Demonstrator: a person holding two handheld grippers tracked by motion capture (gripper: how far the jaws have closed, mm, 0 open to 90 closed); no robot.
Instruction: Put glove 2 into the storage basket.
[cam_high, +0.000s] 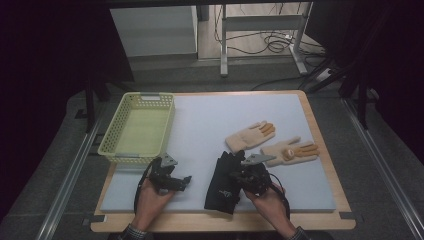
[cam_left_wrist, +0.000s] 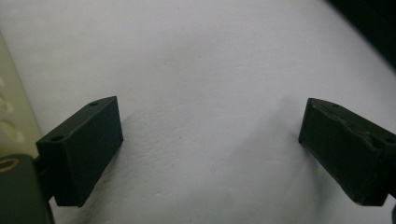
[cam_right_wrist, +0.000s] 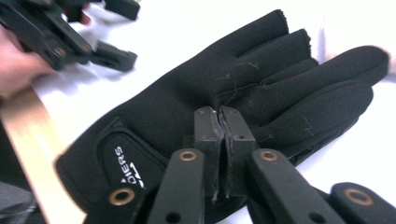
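Observation:
A black glove (cam_high: 223, 184) (cam_right_wrist: 187, 98) lies on the pale mat near the front edge, fingers pointing away; a second black layer seems to lie under it. My right gripper (cam_high: 236, 175) (cam_right_wrist: 219, 109) rests on its palm with the jaws pressed together, and a crease of the fabric starts at their tips. My left gripper (cam_high: 187, 179) (cam_left_wrist: 210, 135) hovers open over bare mat to the left, nothing between its jaws; it also appears as the left gripper (cam_right_wrist: 114, 56) beyond the glove. Two beige gloves (cam_high: 250, 135) (cam_high: 290, 151) lie on the right.
A yellow-green mesh basket (cam_high: 112, 150) (cam_left_wrist: 9, 116) stands at the mat's back left with nothing inside. The mat (cam_high: 210, 115) sits on a wooden board with a narrow front edge. Table legs and cables lie beyond the far side.

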